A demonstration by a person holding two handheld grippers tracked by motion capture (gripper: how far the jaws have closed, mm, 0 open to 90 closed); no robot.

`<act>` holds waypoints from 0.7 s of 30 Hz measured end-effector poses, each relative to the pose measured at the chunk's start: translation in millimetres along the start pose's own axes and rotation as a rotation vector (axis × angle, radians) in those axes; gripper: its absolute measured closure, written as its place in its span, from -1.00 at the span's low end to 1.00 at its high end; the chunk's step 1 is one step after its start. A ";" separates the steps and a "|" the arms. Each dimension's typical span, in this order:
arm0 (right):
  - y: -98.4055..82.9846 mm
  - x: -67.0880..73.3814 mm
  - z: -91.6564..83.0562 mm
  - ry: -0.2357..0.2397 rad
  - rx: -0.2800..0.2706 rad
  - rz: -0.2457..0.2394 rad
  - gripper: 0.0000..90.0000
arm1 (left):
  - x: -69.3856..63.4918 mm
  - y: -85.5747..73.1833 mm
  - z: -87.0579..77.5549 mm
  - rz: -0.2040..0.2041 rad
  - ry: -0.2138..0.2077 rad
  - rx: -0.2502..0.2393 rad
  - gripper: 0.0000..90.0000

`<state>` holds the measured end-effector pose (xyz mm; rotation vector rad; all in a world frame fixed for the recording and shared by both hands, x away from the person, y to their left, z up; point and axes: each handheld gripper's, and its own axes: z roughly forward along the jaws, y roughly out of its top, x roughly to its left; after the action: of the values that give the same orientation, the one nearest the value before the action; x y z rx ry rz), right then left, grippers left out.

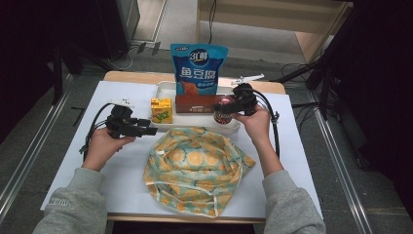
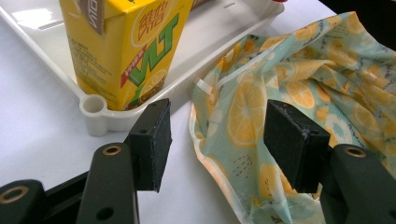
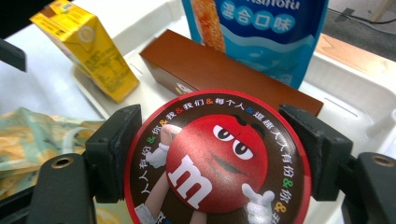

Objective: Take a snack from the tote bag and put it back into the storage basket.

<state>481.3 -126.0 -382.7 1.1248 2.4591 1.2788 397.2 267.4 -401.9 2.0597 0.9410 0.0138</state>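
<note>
Red candy tin [image 3: 215,158] pinched, seemingly firmly, by right gripper [image 3: 217,154]; left gripper [image 2: 217,140] spread, empty.

M&M's tin [image 3: 215,163]: lower rim cut off by the bottom edge between the right gripper's [image 3: 217,154] jaws; walls hidden beneath its lid. Blue snack pouch [image 3: 261,32], beyond the tin: top cropped. Yellow drink carton [image 2: 126,46], ahead of the left gripper [image 2: 217,140]: top cropped. Fruit-print bag [image 2: 299,84]: right part out of frame.

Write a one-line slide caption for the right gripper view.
Right gripper clamps a round candy tub over the white tray, beside a brown box.
</note>
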 end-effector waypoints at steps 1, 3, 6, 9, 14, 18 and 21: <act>-0.6 -1.0 1.0 -0.002 0.002 0.004 -0.44 | 0.0 0.0 0.1 0.000 -0.001 0.000 -0.06; -1.8 -3.0 2.4 -0.008 0.001 0.004 -0.44 | 0.0 0.0 0.1 0.000 -0.001 0.000 -0.06; -3.9 -6.6 4.5 -0.006 -0.005 0.013 -0.44 | 0.1 -0.1 -0.1 0.000 -0.001 -0.001 -0.06; -6.3 -8.9 7.5 -0.008 -0.006 0.021 -0.44 | 0.1 0.0 -0.2 0.002 -0.002 0.000 -0.06; -10.2 -11.6 12.6 -0.018 0.005 0.024 -0.44 | 0.3 0.1 0.0 0.003 -0.003 0.000 -0.06; -13.0 -13.4 15.8 -0.020 0.011 0.028 -0.44 | -0.2 0.0 -0.4 0.002 -0.003 -0.003 -0.06; -14.6 -14.5 17.8 -0.020 0.014 0.028 -0.44 | -0.2 0.0 -0.3 0.002 -0.004 -0.003 -0.06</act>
<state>491.4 -129.5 -407.7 1.1736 2.4498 1.2535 397.0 267.4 -401.6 2.0577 0.9357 0.0124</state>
